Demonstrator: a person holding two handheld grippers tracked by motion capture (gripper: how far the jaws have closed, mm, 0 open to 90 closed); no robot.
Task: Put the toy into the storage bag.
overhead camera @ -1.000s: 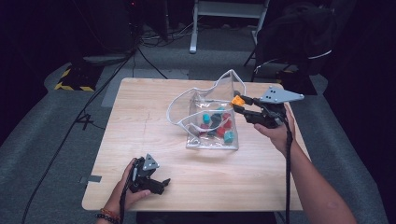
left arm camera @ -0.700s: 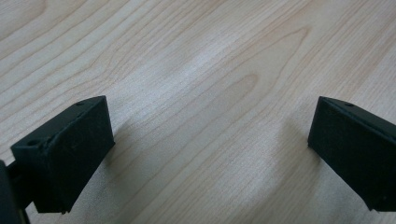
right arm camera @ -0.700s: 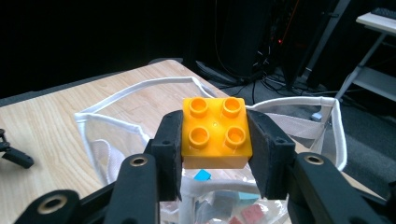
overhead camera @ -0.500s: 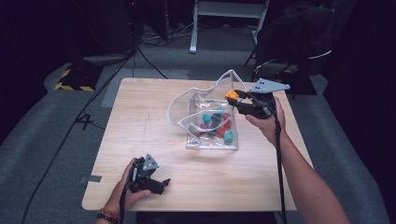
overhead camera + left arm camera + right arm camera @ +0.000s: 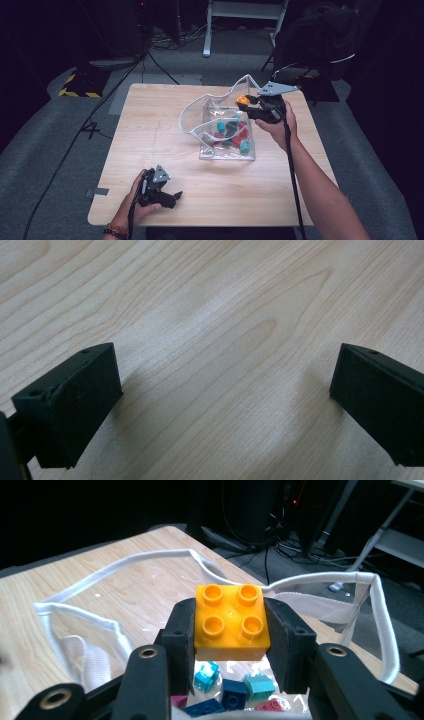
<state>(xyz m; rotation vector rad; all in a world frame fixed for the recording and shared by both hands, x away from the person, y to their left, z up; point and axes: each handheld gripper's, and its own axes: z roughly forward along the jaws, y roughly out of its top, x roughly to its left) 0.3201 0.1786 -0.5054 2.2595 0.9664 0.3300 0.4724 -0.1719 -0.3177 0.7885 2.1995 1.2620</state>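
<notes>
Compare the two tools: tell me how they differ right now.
The right tool is shut on an orange brick; the left tool is open, nothing between its jaws. The right tool is held up over the clear bag's open mouth; the left tool sits low on the table near its front edge. Both have black jaws.

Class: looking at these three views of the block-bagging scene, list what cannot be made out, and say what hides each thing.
- Underside of the orange four-stud plastic block: right gripper view, covered by the right gripper clamping its sides.
- Number of small coloured blocks in the clear white-rimmed plastic bag: high view, too small, overlapping.
- Left gripper body: left gripper view, cut off by the frame edges.
</notes>
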